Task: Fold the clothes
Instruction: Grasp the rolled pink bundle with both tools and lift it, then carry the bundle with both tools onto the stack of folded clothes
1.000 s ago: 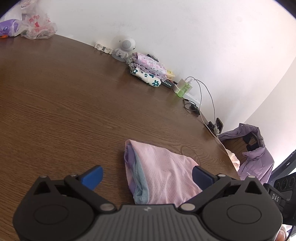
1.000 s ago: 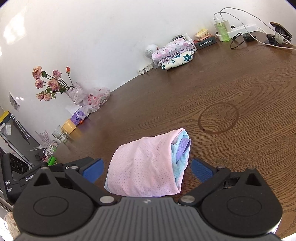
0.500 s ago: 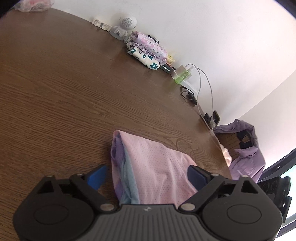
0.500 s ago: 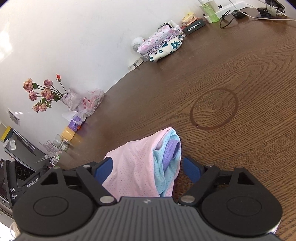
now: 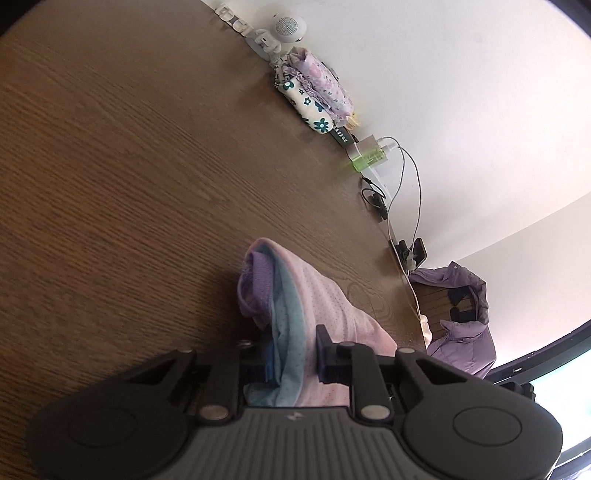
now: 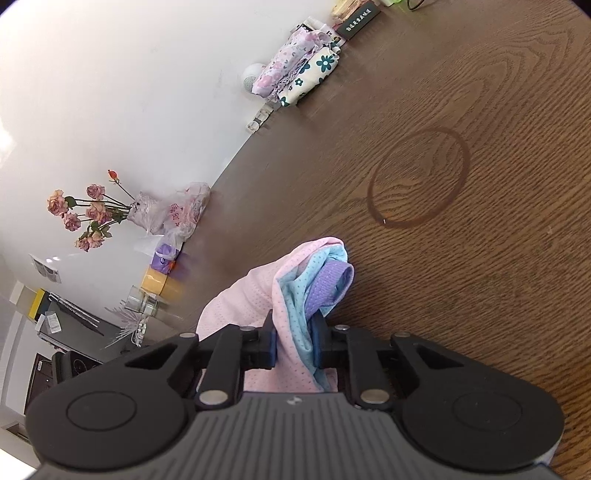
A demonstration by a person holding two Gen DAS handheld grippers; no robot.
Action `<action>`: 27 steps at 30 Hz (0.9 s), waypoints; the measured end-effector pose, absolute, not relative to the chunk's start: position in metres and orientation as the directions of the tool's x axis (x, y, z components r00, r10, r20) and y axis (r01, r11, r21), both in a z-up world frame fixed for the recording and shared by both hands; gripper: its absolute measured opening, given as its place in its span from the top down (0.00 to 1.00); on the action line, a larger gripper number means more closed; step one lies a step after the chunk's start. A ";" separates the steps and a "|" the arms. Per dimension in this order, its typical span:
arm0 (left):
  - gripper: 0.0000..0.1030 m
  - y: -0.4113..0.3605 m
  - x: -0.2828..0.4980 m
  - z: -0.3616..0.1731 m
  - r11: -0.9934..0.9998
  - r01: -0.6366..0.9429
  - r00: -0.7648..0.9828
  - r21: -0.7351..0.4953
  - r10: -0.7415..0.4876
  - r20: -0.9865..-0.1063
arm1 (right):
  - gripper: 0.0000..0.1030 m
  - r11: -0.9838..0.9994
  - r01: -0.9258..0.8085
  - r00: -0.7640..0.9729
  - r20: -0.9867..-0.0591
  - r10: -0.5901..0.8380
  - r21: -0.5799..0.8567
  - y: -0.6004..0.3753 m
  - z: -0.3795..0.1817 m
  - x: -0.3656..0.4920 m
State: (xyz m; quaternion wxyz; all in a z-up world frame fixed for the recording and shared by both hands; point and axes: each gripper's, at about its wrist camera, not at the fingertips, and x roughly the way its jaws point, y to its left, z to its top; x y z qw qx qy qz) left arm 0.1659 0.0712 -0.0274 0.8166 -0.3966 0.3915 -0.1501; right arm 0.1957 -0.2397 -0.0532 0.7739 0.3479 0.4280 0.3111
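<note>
A folded pink mesh garment (image 5: 332, 306) with light blue and purple layers inside hangs just above the brown wooden table (image 5: 110, 184). My left gripper (image 5: 295, 360) is shut on one end of it, the blue pads pinching the blue and pink layers. In the right wrist view the same folded garment (image 6: 295, 288) shows its purple band curling out at the far end. My right gripper (image 6: 293, 345) is shut on the garment's other end. Both views are tilted.
A stack of folded floral clothes (image 5: 317, 96) lies by the wall, next to a small white speaker (image 5: 288, 27), a green bottle (image 5: 365, 160) and charging cables (image 5: 406, 192). A purple jacket (image 5: 461, 325) hangs past the table edge. Flowers (image 6: 85, 214) and plastic bags (image 6: 177, 210) sit at the far left; a ring stain (image 6: 417, 177) marks the table.
Both grippers went from open around the folded garment to shut on its two ends. The garment has come up off the table and both views have tilted.
</note>
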 end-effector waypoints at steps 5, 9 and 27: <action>0.86 0.076 0.166 -0.022 0.607 -0.036 0.660 -0.794 -0.583 -0.475 | 0.89 0.511 -0.173 0.448 -0.394 0.802 0.842 -0.244 -0.051 0.201; 0.86 0.074 0.167 -0.004 0.632 0.014 0.683 -0.775 -0.572 -0.454 | 0.89 0.517 -0.232 0.473 -0.369 0.800 0.824 -0.242 -0.031 0.200; 0.86 0.059 0.266 0.140 0.743 0.267 0.801 -0.614 -0.526 -0.288 | 0.89 0.571 -0.519 0.597 -0.209 0.775 0.636 -0.228 0.106 0.284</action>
